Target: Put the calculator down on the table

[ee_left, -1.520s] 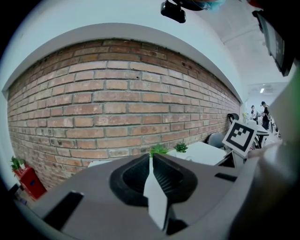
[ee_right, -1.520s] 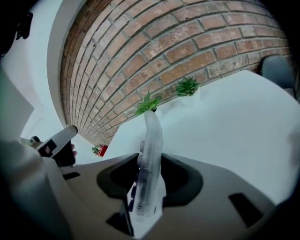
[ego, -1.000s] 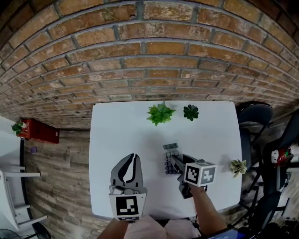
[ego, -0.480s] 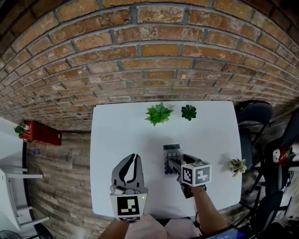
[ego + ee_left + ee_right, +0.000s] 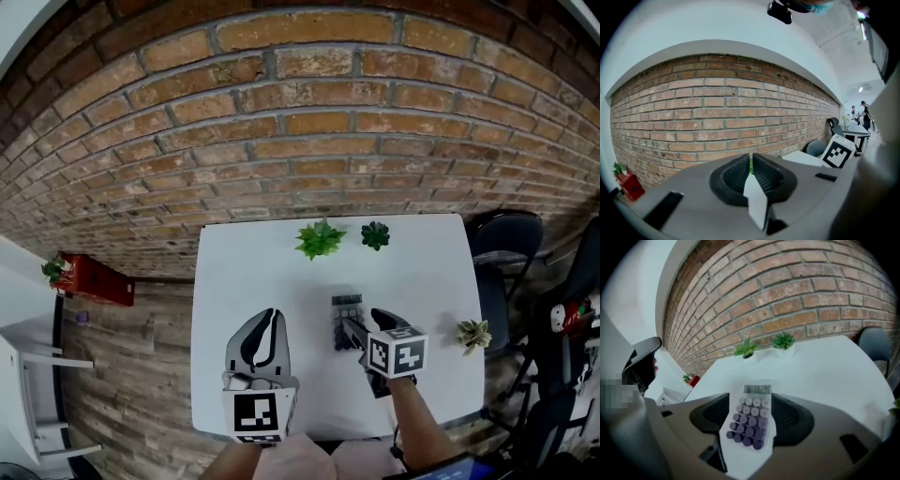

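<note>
The calculator (image 5: pixel 345 320), white with rows of purple keys, lies flat on the white table (image 5: pixel 244 272). In the right gripper view the calculator (image 5: pixel 750 425) lies between the two jaws, display end pointing away. My right gripper (image 5: pixel 361 322) hangs just over it, open, and its pads (image 5: pixel 790 416) stand off the calculator's sides. My left gripper (image 5: pixel 270 317) hovers over the table's near left part, shut with nothing in it. In the left gripper view its pads (image 5: pixel 761 176) meet along a thin slit.
Two small green plants (image 5: pixel 319 239) (image 5: pixel 376 234) stand at the table's far edge by the brick wall. A third plant (image 5: pixel 473 333) sits at the right edge. A dark chair (image 5: pixel 506 246) stands to the right, a red box (image 5: pixel 94 281) on the floor to the left.
The right jaws have spread off the calculator, which now rests on the table. Both grippers have lifted slightly.
</note>
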Demonstrator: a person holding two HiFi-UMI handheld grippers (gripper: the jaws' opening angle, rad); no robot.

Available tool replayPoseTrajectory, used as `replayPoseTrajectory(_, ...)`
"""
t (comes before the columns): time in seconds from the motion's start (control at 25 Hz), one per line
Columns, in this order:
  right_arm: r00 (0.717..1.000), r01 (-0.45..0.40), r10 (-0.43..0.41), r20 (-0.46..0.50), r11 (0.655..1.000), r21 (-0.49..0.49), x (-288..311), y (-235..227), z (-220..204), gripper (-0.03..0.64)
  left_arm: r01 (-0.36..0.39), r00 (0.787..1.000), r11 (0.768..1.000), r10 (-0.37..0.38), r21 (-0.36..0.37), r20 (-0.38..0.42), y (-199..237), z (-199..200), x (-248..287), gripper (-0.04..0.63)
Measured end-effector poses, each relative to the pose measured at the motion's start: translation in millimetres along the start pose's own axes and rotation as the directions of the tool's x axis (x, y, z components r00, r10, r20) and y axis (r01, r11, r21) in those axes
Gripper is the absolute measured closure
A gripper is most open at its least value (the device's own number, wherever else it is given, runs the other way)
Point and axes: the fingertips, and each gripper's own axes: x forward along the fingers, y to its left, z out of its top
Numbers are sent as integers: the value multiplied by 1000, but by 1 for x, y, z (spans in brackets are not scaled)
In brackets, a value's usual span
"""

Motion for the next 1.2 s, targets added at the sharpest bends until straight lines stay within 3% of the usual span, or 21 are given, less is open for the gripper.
replayPoseTrajectory(0.12,988,-57,66,140,996,-63,-30,29,38,330,-16,998,1000,15,9,57,5,24,-6,568)
replayPoseTrajectory(0.24,948,-70,116,298,984,-162,-72,63,85,365,-23,993,1000,22,10,116,7,52,-11,568)
replayPoseTrajectory(0.48,848,74,99,521,951,-300,-150,100,149,609,-24,970,999,18,21,241,3,112,-23,568)
replayPoseTrajectory(0.52,835,95,96,543,945,-313,-159,104,154,615,-24,965,999,18,22,262,2,121,-26,568)
replayPoseTrajectory(0.76,784,140,117,609,924,-357,-188,116,167,618,-15,942,1000,10,11,335,-4,152,-36,568)
replayPoseTrajectory(1.2,768,157,121,629,917,-368,-196,120,170,620,-11,941,1000,5,17,339,-5,152,-38,568)
